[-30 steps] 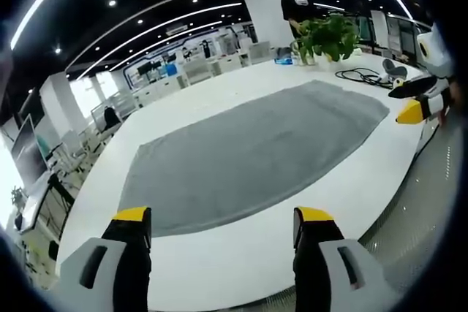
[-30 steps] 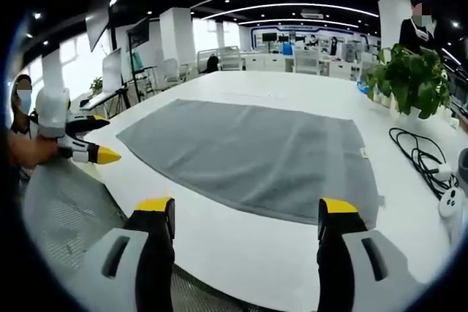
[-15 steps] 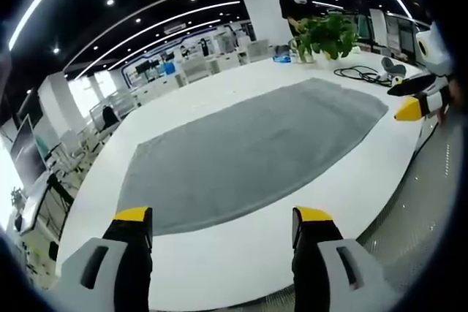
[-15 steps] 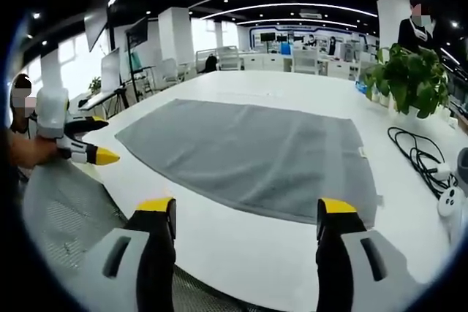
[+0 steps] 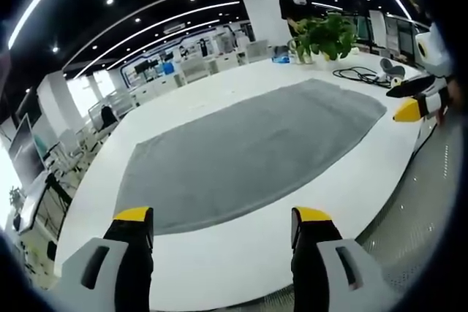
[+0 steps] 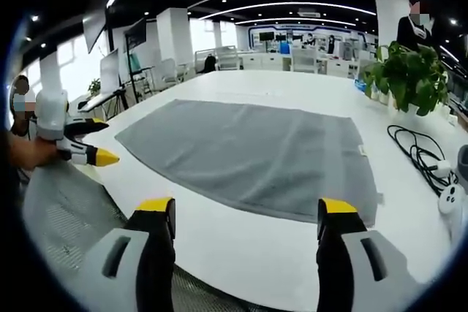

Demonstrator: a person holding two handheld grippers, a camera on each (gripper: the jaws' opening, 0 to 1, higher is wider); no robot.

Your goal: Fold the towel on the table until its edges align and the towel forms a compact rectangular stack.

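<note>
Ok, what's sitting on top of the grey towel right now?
Nothing lies on the grey towel; it is spread flat on the white table. The table under it is covered.

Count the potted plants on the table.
1: the potted plant stands at the table's far right edge, beyond the towel and beside a black cable.

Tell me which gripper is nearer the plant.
Right. The right gripper hangs off the towel's end beside the plant; the left gripper is at the far end.
</note>
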